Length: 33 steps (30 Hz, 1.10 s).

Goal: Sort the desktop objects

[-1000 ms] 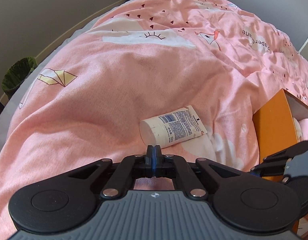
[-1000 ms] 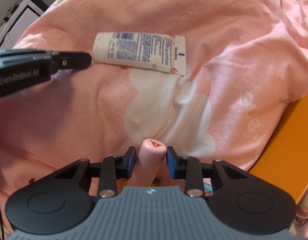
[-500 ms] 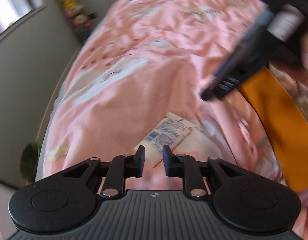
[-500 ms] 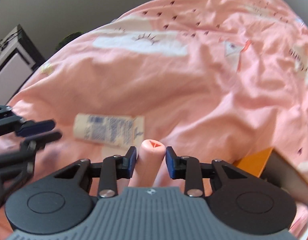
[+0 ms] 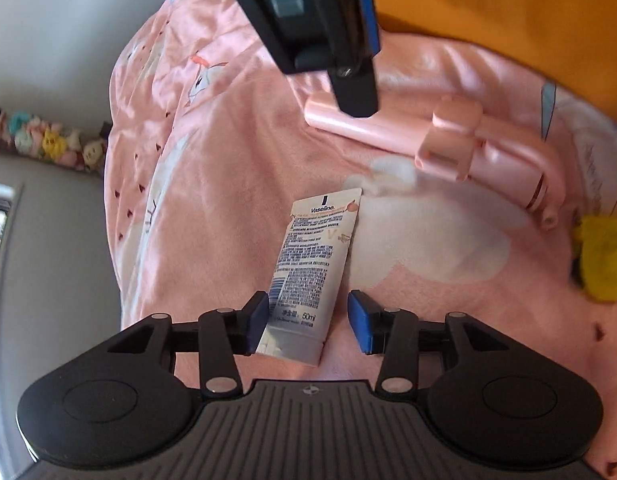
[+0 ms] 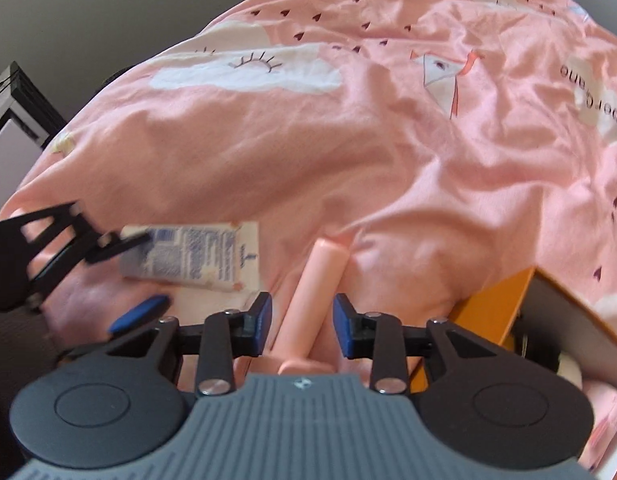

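A white Vaseline tube (image 5: 308, 268) lies on the pink bedspread (image 5: 212, 184), cap end toward me. My left gripper (image 5: 308, 324) is over that cap end, jaws opening; the left pad sits against the tube's edge and the right pad stands clear. From the right wrist view the tube (image 6: 204, 258) shows at the left with the blurred left gripper (image 6: 136, 276) around its end. A pink stick (image 6: 308, 300) runs between the jaws of my right gripper (image 6: 302, 322), which are opening, with a gap on each side. That stick (image 5: 448, 140) lies slanted beyond the tube, under a right gripper finger (image 5: 354, 88).
An open orange box (image 6: 492, 312) stands at the right, also seen as an orange wall (image 5: 508, 20) in the left wrist view. A yellow object (image 5: 604, 260) lies near the stick's far end. Small toys (image 5: 48, 144) line the wall; a black rack (image 6: 20, 108) stands beside the bed.
The left gripper rolled, came down over the tube's cap end and went from shut to open. The right gripper rose with the pink stick, and its pads have now come off it.
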Tool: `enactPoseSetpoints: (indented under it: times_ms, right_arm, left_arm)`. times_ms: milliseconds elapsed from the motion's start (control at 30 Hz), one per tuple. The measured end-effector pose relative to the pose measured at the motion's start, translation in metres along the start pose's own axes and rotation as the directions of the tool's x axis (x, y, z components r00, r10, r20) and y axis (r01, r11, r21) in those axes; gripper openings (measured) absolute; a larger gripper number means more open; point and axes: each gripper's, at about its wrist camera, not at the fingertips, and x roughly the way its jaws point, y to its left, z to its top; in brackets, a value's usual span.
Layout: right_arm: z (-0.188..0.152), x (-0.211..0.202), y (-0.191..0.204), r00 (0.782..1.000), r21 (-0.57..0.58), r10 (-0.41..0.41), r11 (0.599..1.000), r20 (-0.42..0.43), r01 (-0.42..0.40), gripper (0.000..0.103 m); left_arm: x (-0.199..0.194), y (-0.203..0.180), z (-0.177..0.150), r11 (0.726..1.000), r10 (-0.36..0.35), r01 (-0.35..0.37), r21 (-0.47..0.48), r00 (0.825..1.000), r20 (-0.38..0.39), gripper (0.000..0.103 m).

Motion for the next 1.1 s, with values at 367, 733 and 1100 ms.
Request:
enactPoseSetpoints:
  times_ms: [367,733,1100]
  right_arm:
    - [-0.024,0.029,0.016,0.994,0.044,-0.002,0.999,-0.109,0.007,0.045]
    - [-0.027,0.049,0.038,0.992,0.029,-0.082,0.996,-0.092,0.085,0.068]
    - [-0.033,0.021,0.019,0.995,0.105,-0.048,0.993,-0.092,0.058,0.015]
  left_arm:
    - [0.015,0.002,0.003,0.999,0.043,-0.043,0.004,0.999,-0.012,0.047]
    - [-0.002,0.080,-0.019,0.837,-0.243,0.230,-0.497,0.969,0.039,0.046]
    - [-0.014,0.105,-0.043,0.718,-0.300,0.281,-0.637,0.950,0.081,0.046]
